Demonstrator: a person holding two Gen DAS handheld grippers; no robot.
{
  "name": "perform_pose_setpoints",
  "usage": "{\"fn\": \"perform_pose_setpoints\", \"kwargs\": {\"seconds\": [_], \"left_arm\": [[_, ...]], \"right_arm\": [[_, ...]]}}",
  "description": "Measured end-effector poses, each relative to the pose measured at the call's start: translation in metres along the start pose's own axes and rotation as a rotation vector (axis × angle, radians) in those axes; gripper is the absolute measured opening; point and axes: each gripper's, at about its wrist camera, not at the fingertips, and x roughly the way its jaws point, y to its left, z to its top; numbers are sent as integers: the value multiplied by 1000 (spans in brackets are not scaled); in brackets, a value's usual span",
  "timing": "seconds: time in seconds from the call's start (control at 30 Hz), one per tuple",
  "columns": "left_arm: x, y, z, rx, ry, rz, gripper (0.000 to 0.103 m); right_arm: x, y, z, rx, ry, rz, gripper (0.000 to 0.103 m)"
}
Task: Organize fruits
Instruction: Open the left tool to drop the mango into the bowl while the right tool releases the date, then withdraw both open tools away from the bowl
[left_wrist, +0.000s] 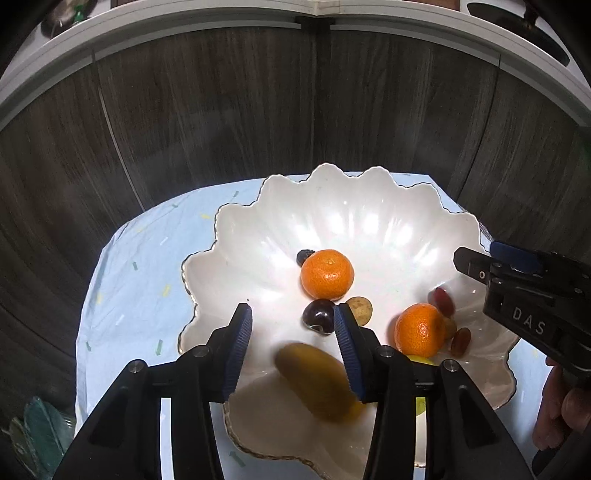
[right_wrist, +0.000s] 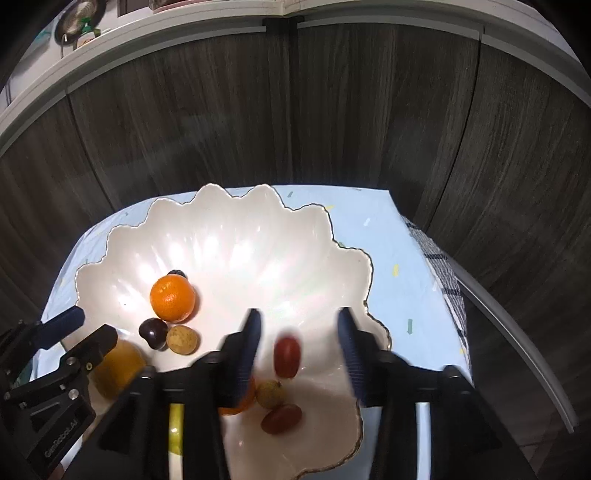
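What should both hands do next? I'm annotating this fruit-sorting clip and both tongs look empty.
Probably lift both clear of the shell-shaped bowl. A blurred yellow-brown fruit lies between the left tongs' open jaws and a blurred red grape between the right tongs'; neither is pressed, so both look released.

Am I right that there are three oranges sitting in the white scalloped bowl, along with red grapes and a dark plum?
Not quite: there are two oranges, not three. The left wrist view shows one orange near the middle of the white scalloped bowl and another orange beside the red grapes. The dark plum is there.
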Motion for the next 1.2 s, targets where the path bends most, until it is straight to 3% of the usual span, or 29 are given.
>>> {"fn": "perform_pose_setpoints", "kwargs": {"seconds": [0.1, 0.3, 0.53, 1.2], "left_arm": [[-2, 3, 0, -6, 0, 6, 54], [-14, 5, -1, -12, -19, 27, 70], [-34, 7, -4, -18, -39, 57, 89], [-95, 6, -18, -32, -94, 77, 95]], "right_arm": [[-3, 1, -1, 1, -7, -5, 65], [-13, 3, -3, -7, -21, -3, 75], [-33, 3, -5, -5, -43, -8, 80], [-95, 4, -20, 3, -110, 3, 81]]}}
